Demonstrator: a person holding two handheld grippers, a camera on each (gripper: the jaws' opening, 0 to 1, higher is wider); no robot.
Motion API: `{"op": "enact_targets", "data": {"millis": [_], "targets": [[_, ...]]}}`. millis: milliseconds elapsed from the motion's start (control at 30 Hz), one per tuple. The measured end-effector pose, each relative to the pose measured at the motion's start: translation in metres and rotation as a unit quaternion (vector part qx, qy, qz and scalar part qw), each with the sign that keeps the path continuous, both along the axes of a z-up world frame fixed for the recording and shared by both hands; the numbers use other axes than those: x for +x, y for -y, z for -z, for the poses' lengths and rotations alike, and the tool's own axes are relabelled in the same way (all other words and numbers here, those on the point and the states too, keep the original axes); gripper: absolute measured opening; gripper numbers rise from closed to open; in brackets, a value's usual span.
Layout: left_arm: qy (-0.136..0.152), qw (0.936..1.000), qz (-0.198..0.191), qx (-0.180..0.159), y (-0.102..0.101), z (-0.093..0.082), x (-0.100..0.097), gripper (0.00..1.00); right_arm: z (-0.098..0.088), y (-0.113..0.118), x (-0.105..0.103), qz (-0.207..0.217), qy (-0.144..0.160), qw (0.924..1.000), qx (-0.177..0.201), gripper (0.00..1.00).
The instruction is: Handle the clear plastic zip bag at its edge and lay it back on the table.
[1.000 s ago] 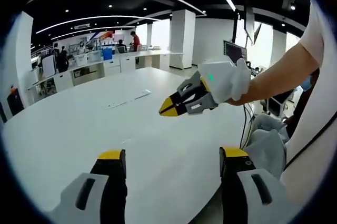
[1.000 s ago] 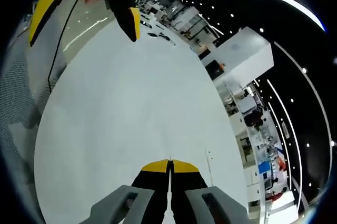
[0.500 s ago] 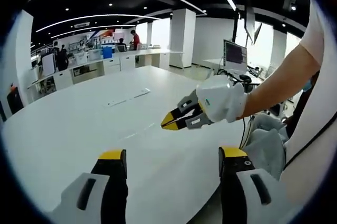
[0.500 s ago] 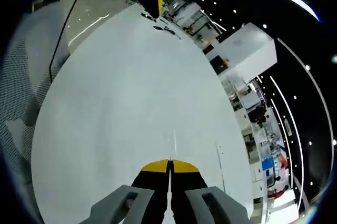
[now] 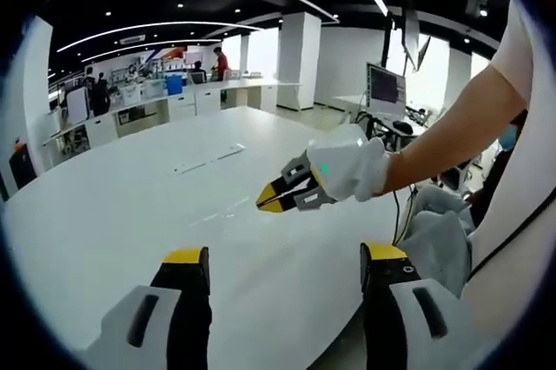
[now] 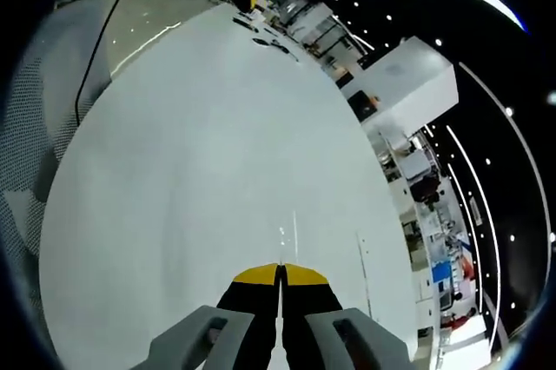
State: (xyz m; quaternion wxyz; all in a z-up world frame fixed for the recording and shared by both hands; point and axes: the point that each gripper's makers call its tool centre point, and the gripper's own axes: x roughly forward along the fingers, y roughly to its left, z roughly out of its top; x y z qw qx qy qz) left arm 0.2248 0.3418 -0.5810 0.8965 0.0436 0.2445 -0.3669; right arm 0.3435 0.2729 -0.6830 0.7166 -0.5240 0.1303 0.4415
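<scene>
A large white table [image 5: 130, 205] is seen in an open-plan office. The right gripper [image 5: 271, 199], held in a white-gloved hand [image 5: 347, 161], is poised above it with jaws pressed together. The left gripper [image 5: 282, 270] is held wide open. The clear plastic zip bag [image 5: 224, 211] is faintly visible, lying flat on the table just beyond the right gripper's tips
</scene>
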Motion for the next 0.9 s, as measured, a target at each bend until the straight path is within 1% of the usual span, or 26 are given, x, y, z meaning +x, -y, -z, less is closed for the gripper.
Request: {"op": "enact_targets", "data": {"millis": [133, 300, 467, 500, 667, 900], "targets": [[-0.001, 1.0000, 0.002, 0.002, 0.000, 0.001, 0.001, 0.69, 0.002, -0.001, 0.004, 0.002, -0.005, 1.0000, 0.005, 0.00], [-0.003, 1.0000, 0.002, 0.002, 0.000, 0.002, 0.002, 0.69, 0.008, 0.000, 0.008, 0.000, -0.007, 1.0000, -0.002, 0.00], [-0.005, 1.0000, 0.001, 0.003, 0.000, 0.003, 0.002, 0.68, 0.010, -0.001, 0.013, 0.001, -0.007, 1.0000, -0.004, 0.00], [-0.006, 1.0000, 0.001, 0.003, -0.001, 0.003, 0.002, 0.68, 0.012, 0.000, 0.013, 0.003, -0.011, 0.9999, -0.005, 0.00], [-0.008, 1.0000, -0.001, 0.003, -0.001, 0.004, 0.003, 0.68, 0.015, -0.002, 0.012, -0.002, -0.014, 0.9999, -0.005, 0.00], [-0.009, 1.0000, 0.000, 0.002, 0.000, 0.006, 0.003, 0.68, 0.017, -0.003, 0.008, 0.003, -0.024, 0.9997, 0.004, 0.00]]}}
